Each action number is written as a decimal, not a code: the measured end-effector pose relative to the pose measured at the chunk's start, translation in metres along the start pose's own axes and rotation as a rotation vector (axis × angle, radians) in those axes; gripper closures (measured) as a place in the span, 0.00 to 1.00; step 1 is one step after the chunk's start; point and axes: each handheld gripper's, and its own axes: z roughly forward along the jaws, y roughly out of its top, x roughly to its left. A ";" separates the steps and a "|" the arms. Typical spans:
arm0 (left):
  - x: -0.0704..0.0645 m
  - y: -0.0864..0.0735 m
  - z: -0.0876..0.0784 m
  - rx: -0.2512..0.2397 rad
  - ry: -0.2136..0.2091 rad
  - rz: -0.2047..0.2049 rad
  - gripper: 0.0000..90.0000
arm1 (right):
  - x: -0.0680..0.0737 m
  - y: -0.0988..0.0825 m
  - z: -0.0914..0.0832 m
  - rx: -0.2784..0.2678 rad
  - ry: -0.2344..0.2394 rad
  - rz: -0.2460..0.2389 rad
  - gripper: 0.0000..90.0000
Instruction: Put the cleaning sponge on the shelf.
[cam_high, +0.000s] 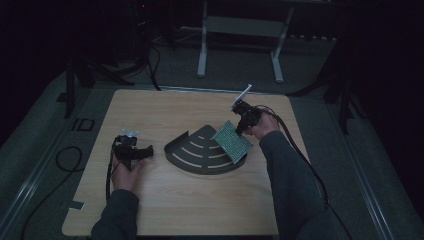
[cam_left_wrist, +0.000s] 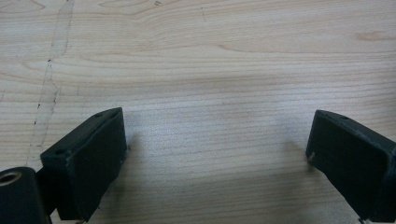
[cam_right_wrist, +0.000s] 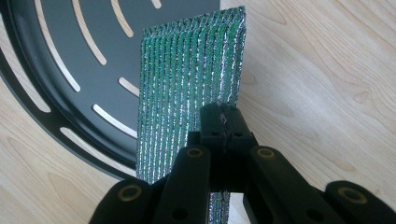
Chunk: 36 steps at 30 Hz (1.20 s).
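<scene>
pad (cam_high: 232, 141) over tray's (cam_high: 185, 159) right edge

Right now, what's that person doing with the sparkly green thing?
A person at a wooden table holds a gripper in each hand. The right gripper is shut on one edge of a green, glittery scouring pad and holds it tilted over the edge of a dark fan-shaped tray with curved slots. The left gripper rests apart from the tray, over bare wood, with its jaws open and nothing between them.
</scene>
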 end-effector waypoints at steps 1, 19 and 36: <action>0.000 0.000 0.000 0.000 0.000 0.000 0.06 | 0.000 0.000 0.001 -0.005 -0.002 0.002 1.00; 0.000 0.000 0.000 0.000 0.001 0.001 0.06 | 0.015 0.002 0.018 0.022 -0.030 -0.034 0.99; 0.000 0.000 0.000 0.000 0.001 0.000 0.06 | 0.020 0.004 0.036 0.058 -0.052 -0.064 0.99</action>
